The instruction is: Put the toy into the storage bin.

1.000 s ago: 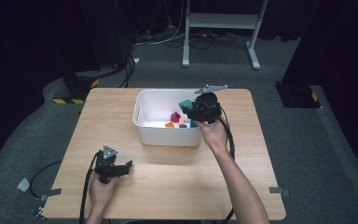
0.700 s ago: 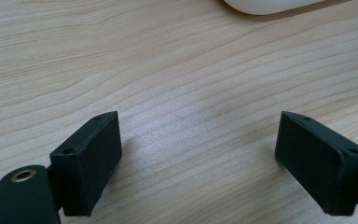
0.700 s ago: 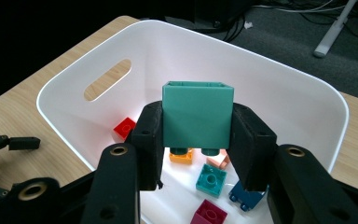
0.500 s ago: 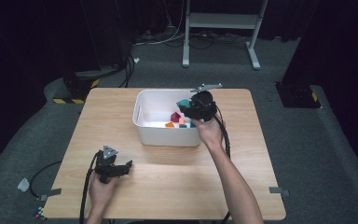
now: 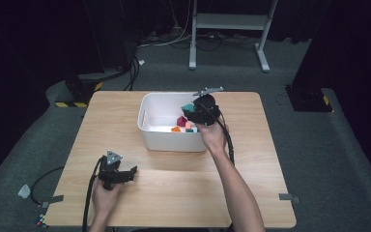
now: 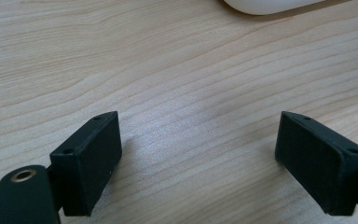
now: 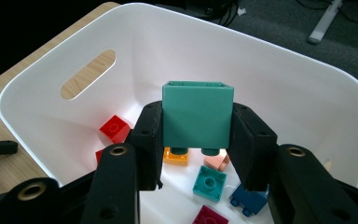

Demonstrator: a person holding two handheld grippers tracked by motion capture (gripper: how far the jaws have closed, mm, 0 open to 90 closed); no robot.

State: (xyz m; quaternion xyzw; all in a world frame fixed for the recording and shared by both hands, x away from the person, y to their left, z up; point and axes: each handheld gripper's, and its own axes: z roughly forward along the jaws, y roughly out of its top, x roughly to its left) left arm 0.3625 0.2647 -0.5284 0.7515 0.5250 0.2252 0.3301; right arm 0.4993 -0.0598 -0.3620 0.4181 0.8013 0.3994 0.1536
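I've got the right gripper [image 7: 196, 140] up over the white bin [image 5: 147, 104], which sits at the tabletop's [image 5: 251, 193] far edge, roughly mid-width. Jaws are clamped on a teal brick [image 7: 196, 114], one pad on each side, brick turned studs-down w/ its hollow base facing up. In the high view the right gripper [image 5: 193, 112] sits above the bin's right half, teal brick [image 5: 188, 107] poking out toward the bin's middle.

Below it on the bin floor, via the right gripper view: red brick [image 7: 115, 128] twd the wall w/ the handle slot, orange brick [image 7: 175, 156] just under the held one, a pale pink piece [image 7: 216, 162] beside it, a flat teal brick [image 7: 209, 183], a dark blue brick [image 7: 248, 199] and a magenta one [image 7: 209, 217] at the frame bottom.

Left gripper [image 5: 125, 175] rests low near the tabletop's near-left corner, well apart from the bin. Its jaws are spread wide w/ nothing betw them but bare wood [image 6: 191, 93]; bin's rounded corner [image 6: 270, 4] peeks in at the top of the left gripper view.
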